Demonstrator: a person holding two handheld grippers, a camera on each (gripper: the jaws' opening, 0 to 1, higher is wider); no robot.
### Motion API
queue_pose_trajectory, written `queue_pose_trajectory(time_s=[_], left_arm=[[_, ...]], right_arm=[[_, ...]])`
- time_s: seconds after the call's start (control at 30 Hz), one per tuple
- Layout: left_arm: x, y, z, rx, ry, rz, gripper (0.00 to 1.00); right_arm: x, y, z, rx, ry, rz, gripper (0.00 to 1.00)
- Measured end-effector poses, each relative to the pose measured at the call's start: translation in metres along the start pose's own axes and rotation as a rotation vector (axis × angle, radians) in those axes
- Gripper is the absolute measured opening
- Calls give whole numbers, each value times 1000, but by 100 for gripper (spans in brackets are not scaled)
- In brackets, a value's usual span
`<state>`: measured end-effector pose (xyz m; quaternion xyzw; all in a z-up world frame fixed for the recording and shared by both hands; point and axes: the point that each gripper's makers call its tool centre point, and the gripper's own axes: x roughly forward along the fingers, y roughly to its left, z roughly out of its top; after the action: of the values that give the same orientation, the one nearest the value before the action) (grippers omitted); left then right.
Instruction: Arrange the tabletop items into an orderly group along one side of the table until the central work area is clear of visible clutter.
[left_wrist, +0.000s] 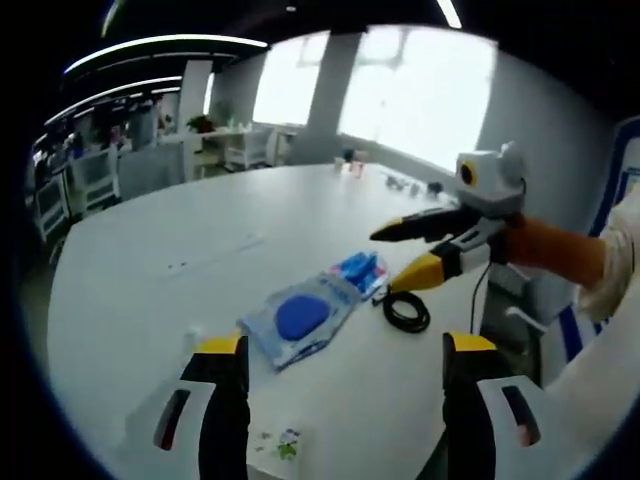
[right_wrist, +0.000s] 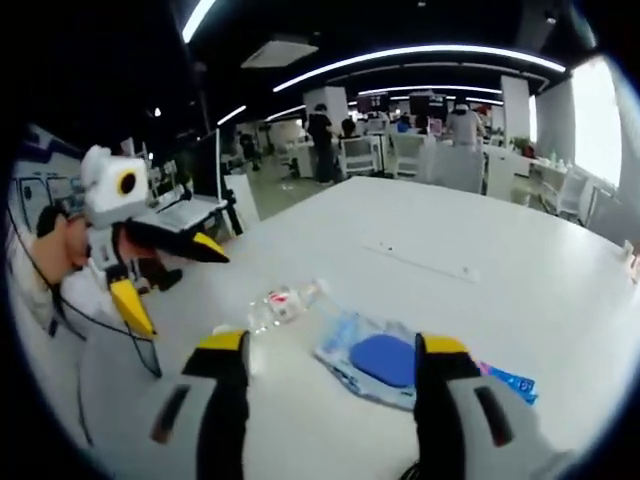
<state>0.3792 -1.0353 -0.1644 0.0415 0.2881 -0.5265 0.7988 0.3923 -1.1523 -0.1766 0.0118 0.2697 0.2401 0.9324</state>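
Left gripper view has the left gripper (left_wrist: 345, 350) hovering over the white table (left_wrist: 150, 260) with its yellow-tipped jaws spread wide and nothing between them; just ahead lies a clear plastic pouch (left_wrist: 300, 318) with a blue oval thing inside, and touching its far end is a small blue packet (left_wrist: 358, 268); a coiled black cable (left_wrist: 406, 311) sits just beside that packet, near the table edge; the right gripper (left_wrist: 385, 260) reaches in from the right side, jaws apart and carrying nothing, tips above the cable and packet; a small printed wrapper (left_wrist: 283, 443) lies close by the left jaw's base.

Right gripper view looks back the other way; the right gripper (right_wrist: 330, 345) is also wide open and empty, with the same pouch (right_wrist: 375, 362) right between its jaws on the table (right_wrist: 480, 240); a crumpled clear plastic bottle (right_wrist: 285, 303) lies on its side just beside the pouch; the blue packet (right_wrist: 508, 381) pokes out past the right jaw; the left gripper (right_wrist: 180, 285) is over on the left, jaws apart; people stand at desks well back in the room.
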Motion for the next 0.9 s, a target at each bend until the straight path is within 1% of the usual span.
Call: queue_pose_trajectory(time_s=[0.37,0.7,0.77,0.9], left_arm=[[-48,29,-17,-30,-22,69,75],[-78,51,-34,-57,-25,100,74],[-81,55,-39,-59,-15,105,74],[-87,61,-45,-70,-16,104,73]], right_arm=[[33,34,16,-30,9,51,64],[68,60,26,-53,30,85,63],[74,64,28,-49,35,94,62],[90,70,30,-43,45,110,61]])
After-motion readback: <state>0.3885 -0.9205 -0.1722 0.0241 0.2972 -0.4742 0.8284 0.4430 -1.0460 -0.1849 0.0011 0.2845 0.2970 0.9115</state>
